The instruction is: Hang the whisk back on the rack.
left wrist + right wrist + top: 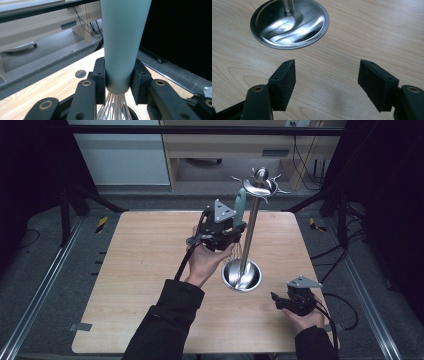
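A whisk with a pale green handle (240, 206) stands upright in my left gripper (231, 231), which is shut on the handle's lower end. In the left gripper view the green handle (122, 37) rises between the two pads, and the wire loops (113, 107) hang below them. The whisk is held just left of a steel utensil stand (250, 227) with a round base (242, 276) and hooks at the top (260, 184). My right gripper (280, 301) rests open low over the table near the base's right side; its view shows the base (289, 23) ahead of empty jaws.
The wooden table (150, 270) is bare around the stand. Black frame bars and cables run along its sides. A cabinet (225, 145) stands beyond the far edge.
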A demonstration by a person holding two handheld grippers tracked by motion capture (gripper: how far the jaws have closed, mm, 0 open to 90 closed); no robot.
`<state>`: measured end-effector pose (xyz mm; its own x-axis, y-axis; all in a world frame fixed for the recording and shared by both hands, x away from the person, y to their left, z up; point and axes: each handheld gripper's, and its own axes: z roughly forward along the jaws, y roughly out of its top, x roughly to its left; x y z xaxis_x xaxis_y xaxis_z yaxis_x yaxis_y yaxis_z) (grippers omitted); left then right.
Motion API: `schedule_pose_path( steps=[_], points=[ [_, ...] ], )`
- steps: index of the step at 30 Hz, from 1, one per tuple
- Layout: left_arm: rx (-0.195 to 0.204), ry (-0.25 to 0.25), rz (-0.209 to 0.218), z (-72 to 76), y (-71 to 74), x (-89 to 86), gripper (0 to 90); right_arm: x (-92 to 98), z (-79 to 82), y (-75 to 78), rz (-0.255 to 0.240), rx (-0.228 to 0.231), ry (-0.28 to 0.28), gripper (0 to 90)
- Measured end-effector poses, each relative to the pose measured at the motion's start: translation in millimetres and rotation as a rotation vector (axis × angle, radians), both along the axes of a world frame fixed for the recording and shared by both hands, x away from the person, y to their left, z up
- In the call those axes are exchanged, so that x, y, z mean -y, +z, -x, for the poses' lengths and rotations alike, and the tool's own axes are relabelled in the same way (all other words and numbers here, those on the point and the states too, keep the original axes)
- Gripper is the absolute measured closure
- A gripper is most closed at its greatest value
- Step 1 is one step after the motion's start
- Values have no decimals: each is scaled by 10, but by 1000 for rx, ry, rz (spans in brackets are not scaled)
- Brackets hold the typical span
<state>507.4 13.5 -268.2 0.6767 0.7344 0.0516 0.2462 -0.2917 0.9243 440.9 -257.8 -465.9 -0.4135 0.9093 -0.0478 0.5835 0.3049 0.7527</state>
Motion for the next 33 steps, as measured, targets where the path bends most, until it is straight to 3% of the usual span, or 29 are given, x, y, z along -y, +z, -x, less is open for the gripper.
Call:
schedule_pose_path(
  steps=[11,22,25,27,33],
  points=[
    [7,7,-9,-9,-4,-7,673,0,0,0,-1,0,1,306],
    [12,-1,-5,58,-20,-108,545,7,-2,0,2,8,2,305],
    [6,-17,-10,92,-53,-172,496,11,-3,1,4,9,2,304],
    [-3,-31,12,122,-90,-210,482,12,-2,1,5,7,-2,304],
    [-13,-41,0,217,-202,-334,464,12,0,2,6,8,-3,304]
  ],
)
